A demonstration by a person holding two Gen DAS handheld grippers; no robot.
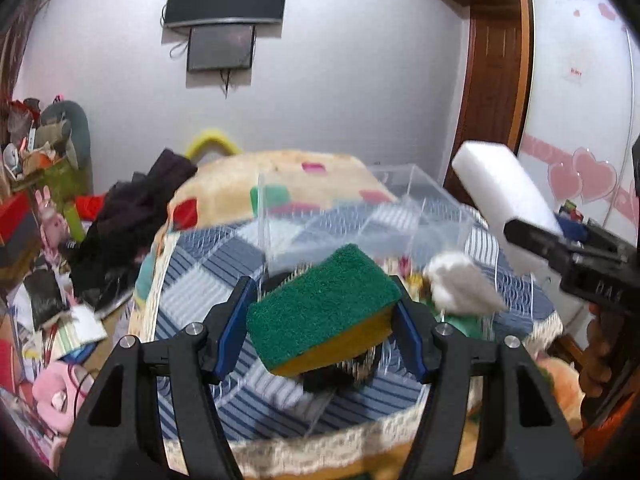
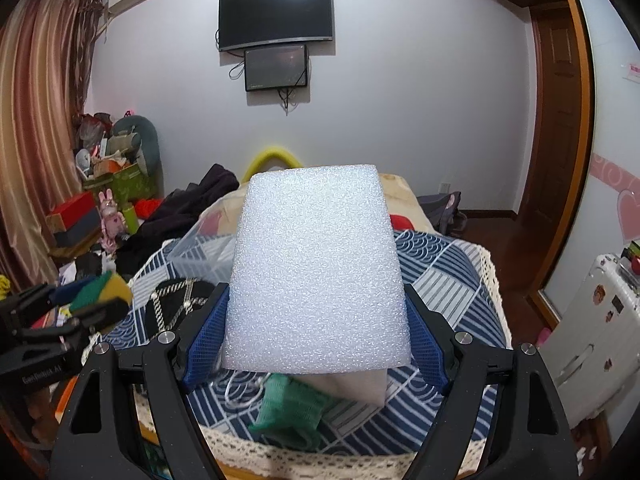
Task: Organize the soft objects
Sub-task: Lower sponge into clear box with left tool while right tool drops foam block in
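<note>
My left gripper is shut on a green-and-yellow scrub sponge and holds it above the round table. My right gripper is shut on a large white foam block; the block also shows at the right of the left wrist view. The left gripper with its sponge shows at the left of the right wrist view. A clear plastic box stands on the table beyond the sponge. A white fluffy item and a green mesh pouch lie on the table.
The round table has a blue-and-white patterned cloth with a lace edge. A black beaded item lies on it. A bed with a patterned blanket and dark clothes is behind. Clutter fills the floor on the left. A white suitcase stands on the right.
</note>
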